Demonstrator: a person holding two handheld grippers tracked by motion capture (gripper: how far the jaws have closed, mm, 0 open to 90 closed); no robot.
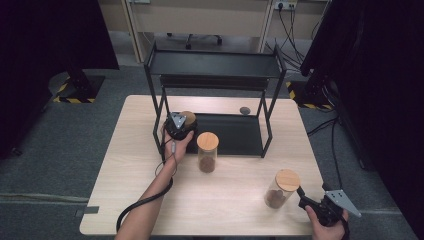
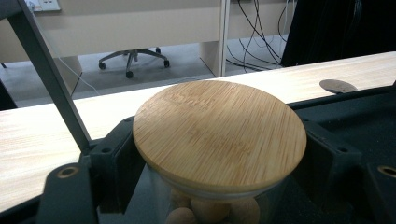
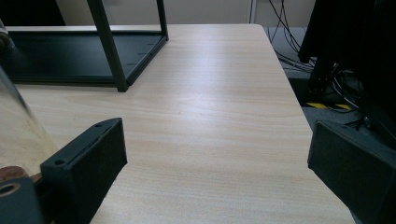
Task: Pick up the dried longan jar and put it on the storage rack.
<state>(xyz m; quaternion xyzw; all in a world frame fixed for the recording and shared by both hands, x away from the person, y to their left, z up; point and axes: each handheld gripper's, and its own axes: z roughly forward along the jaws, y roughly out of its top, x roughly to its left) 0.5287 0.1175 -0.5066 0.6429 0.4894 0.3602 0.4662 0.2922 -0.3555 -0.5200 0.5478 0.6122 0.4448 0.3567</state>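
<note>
A glass jar with a bamboo lid [image 2: 219, 140] stands at the left end of the black rack's lower shelf [image 1: 235, 132]. My left gripper [image 1: 184, 121] is shut on this jar, with one jaw on each side of the glass just under the lid. Pale round pieces show inside it. A second lidded jar [image 1: 207, 151] stands on the table in front of the rack. A third lidded jar [image 1: 281, 189] is near the front right. My right gripper [image 1: 312, 193] stands open just right of it, nothing between its fingers [image 3: 88, 163]; that jar's glass [image 3: 14, 126] shows beside the left jaw.
The black two-tier rack [image 1: 215, 62] takes up the back middle of the wooden table [image 1: 135, 185]. A small dark disc [image 1: 244, 110] lies on the table behind the lower shelf. The left gripper's cable [image 1: 145, 200] trails along the forearm. The table's right edge [image 3: 289, 84] is close.
</note>
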